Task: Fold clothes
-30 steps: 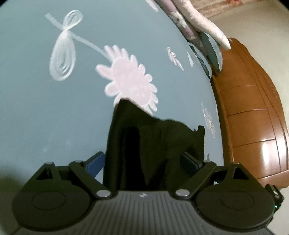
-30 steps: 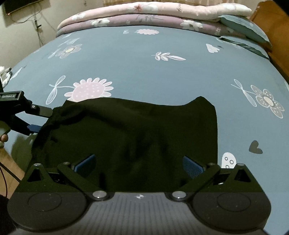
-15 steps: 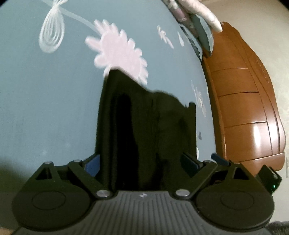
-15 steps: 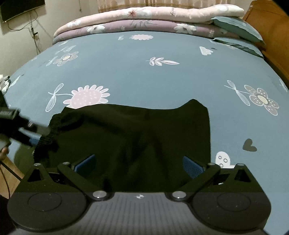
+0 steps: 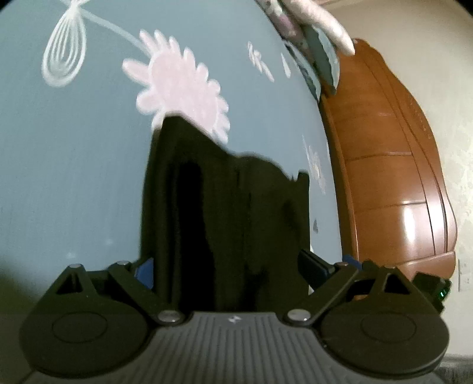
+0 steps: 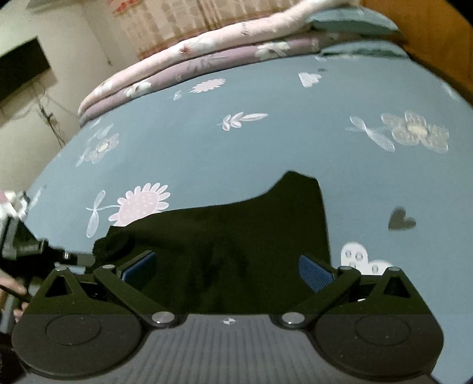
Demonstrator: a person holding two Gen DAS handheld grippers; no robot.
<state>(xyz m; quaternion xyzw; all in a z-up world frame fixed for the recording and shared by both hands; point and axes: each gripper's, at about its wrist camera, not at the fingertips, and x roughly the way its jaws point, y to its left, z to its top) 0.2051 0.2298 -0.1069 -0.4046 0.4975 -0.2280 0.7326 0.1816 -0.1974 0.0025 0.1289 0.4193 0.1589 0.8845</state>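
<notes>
A black garment [image 5: 224,206] lies flat on the blue flowered bedsheet [image 5: 74,147], close to the bed's near edge. My left gripper [image 5: 229,267] is open at the garment's end, its blue pads standing wide on either side of the cloth. My right gripper [image 6: 227,267] is also open, at the garment's [image 6: 236,236] near long edge, with cloth filling the gap between its pads. In the right wrist view the garment's left end is bunched, and the left gripper's black body [image 6: 23,251] is blurred at the far left with a hand [image 6: 11,288] behind it.
The bedsheet [image 6: 266,147] stretches away beyond the garment. Folded pink and lilac quilts [image 6: 207,56] and a teal pillow [image 6: 348,23] are stacked at the far side. A wooden bed board [image 5: 384,177] runs along the right. A dark screen [image 6: 20,68] hangs on the wall.
The right wrist view has tilted and drawn back, so the garment sits lower and looks smaller. The left view has shifted slightly. Both grippers have stayed open over the cloth.
</notes>
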